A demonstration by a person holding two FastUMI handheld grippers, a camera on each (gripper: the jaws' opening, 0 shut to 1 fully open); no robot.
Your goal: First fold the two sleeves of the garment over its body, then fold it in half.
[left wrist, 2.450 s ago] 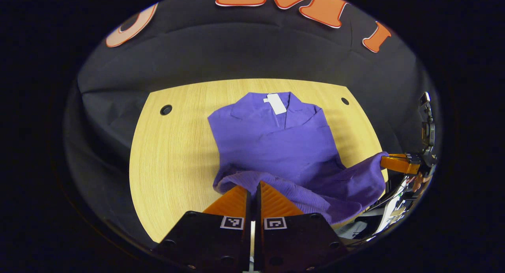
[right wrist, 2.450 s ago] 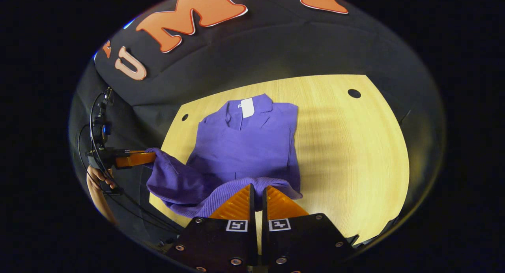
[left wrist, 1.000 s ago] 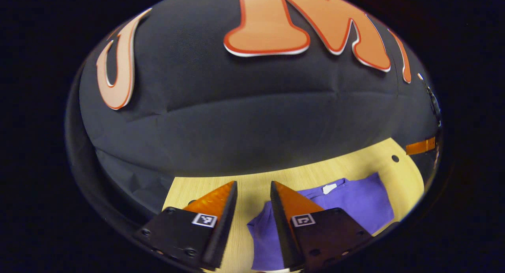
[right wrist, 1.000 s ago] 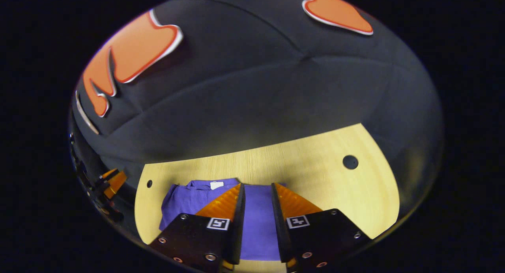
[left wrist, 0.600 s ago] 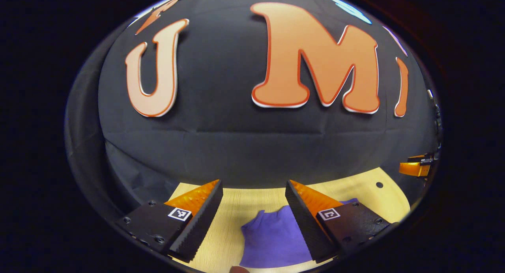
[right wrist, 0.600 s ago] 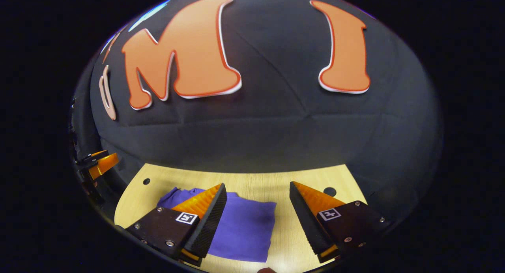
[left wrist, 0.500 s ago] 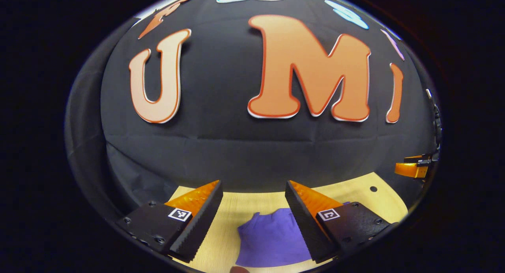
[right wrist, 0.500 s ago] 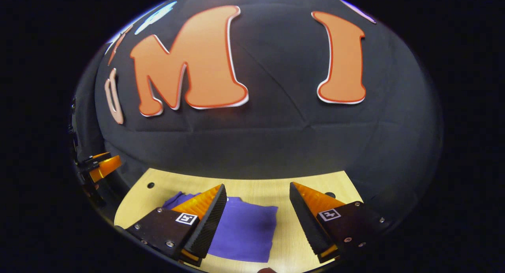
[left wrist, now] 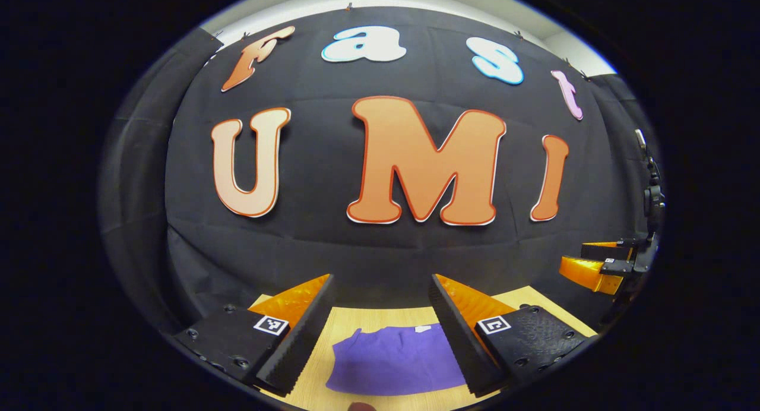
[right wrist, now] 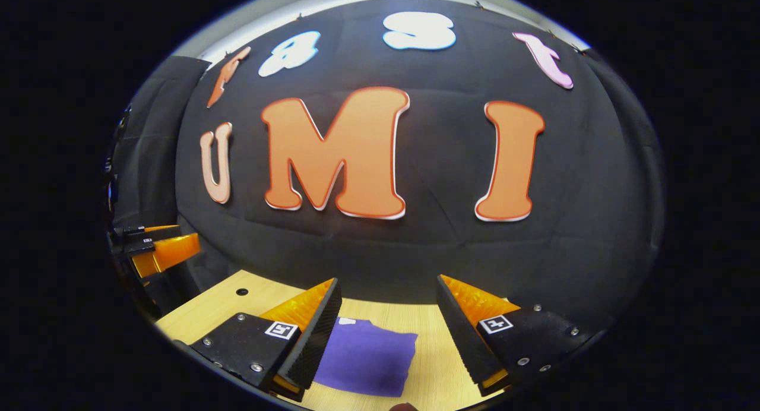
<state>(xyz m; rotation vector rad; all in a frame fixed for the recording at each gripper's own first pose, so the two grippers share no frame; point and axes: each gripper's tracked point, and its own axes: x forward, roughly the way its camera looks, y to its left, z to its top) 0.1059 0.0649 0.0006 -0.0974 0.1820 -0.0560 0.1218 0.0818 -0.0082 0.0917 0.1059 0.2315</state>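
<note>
while both tools hang wide open, the purple garment (left wrist: 395, 360) lies folded.
left tool (left wrist: 380, 328) and right tool (right wrist: 386, 334) grip nothing above the wooden surface (right wrist: 427, 375).

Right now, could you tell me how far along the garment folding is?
It looks finished: the purple garment lies as a compact folded rectangle on the table. Nothing is in hand; the left tool and right tool hang open above it. Nothing obvious remains.

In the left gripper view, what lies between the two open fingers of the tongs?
The folded purple garment lies flat on the wooden table there; the left tongs hold nothing.
</note>
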